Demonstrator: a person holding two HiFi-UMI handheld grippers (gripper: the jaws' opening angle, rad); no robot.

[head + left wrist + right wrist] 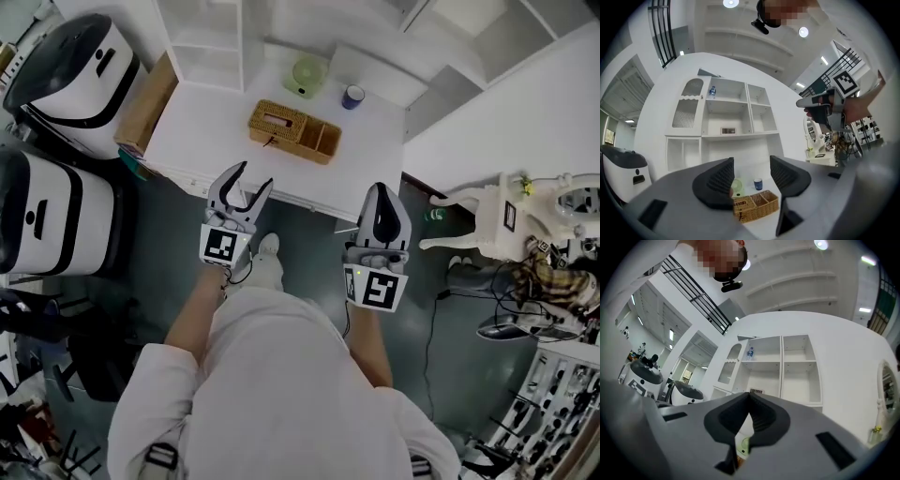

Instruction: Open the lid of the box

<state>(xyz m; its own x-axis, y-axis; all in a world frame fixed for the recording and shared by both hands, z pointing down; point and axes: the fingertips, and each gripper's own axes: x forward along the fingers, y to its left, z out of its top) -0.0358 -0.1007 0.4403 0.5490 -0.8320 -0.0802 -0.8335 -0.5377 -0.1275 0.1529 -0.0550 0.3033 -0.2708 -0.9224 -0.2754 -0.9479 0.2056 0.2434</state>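
From the head we look steeply down onto the table [211, 122] and box [293, 131], a little way ahead. Our left gripper view sits low before the table, facing along its jaws at the same box [757, 205] and the shelf [736, 117] behind. The right gripper view tilts higher, sharing that shelf [783, 366] and the ceiling.

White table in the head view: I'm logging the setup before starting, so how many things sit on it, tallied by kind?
Wicker box: 1
Blue cup: 1
Green round item: 1
Total: 3
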